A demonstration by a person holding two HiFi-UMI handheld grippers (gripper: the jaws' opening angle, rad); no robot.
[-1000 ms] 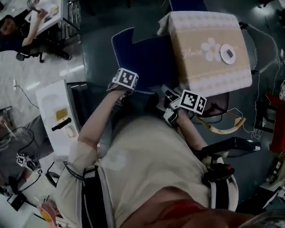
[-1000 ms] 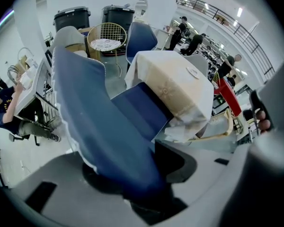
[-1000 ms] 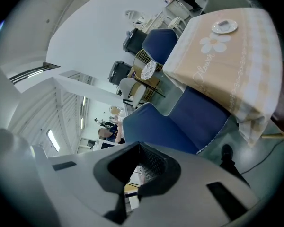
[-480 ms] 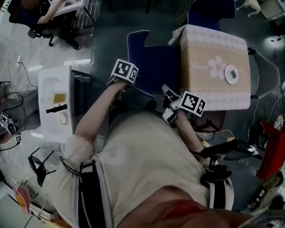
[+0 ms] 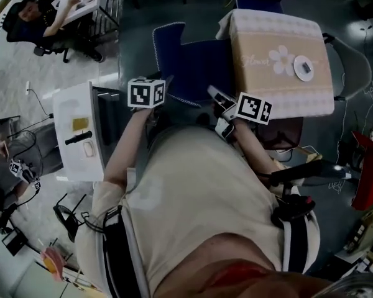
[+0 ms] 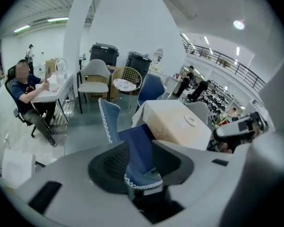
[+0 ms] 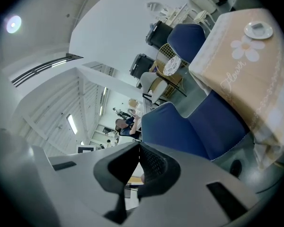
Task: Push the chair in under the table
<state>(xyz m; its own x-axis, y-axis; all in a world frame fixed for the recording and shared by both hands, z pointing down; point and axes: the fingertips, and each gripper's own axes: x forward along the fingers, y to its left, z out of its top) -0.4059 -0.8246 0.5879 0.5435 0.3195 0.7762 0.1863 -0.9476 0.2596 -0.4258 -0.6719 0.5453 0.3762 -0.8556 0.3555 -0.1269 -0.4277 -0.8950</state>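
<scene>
Seen from overhead, chair sits against table, seat at the cloth's edge, cabinet off left; left gripper, in its own view, has jaws half apart, just been closing, chair's blue edge in the gap; right gripper shows jaws shut, empty, so any further push, I'd judge, should go square.

head view: both bare forearms reach forward from the torso, the left forearm stretched straighter and the right forearm bent in close. the left gripper tips steeply downward, its jaws apart after just closing partway and gripping nothing. the right gripper points slightly below level, its jaws together and empty.
</scene>
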